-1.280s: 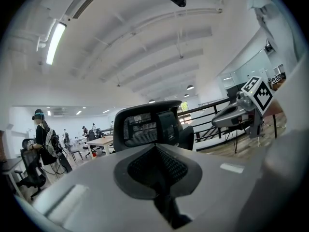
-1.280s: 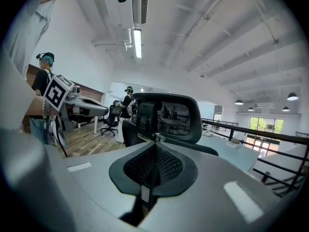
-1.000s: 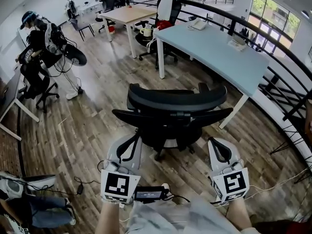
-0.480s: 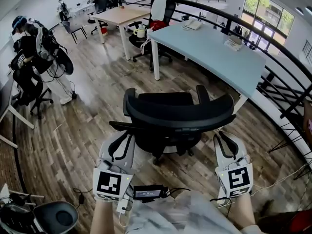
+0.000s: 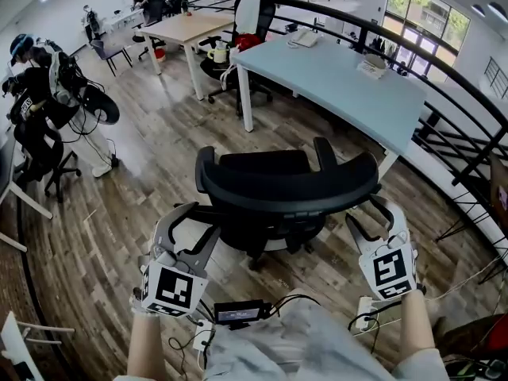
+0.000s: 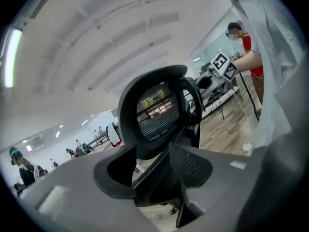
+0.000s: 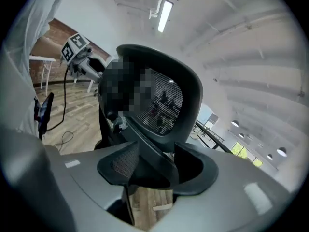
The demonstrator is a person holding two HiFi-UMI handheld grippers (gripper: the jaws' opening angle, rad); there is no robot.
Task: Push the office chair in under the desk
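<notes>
A black mesh-backed office chair [image 5: 286, 185] stands on the wood floor, its back toward me, short of the light blue desk [image 5: 333, 78]. My left gripper [image 5: 190, 217] is at the left side of the chair's back and my right gripper [image 5: 379, 213] is at its right side. Both jaws have just been opening. In the left gripper view the chair's back frame [image 6: 154, 110] runs into the gap of the left gripper [image 6: 153, 170]. In the right gripper view the chair's frame [image 7: 164, 100] lies likewise between the right gripper's [image 7: 159, 170] jaws. I see no pad pressing on it.
Another chair [image 5: 250, 14] stands at the desk's far end, with a wooden table [image 5: 194, 26] behind it. A person with equipment [image 5: 48, 78] stands at the left. A black railing [image 5: 444, 86] runs along the right. Cables [image 5: 468, 284] lie on the floor.
Both grippers have moved forward from behind the chair to the two sides of its back and have rolled. Their jaws, shut before, now stand apart. The chair sits nearer the desk.
</notes>
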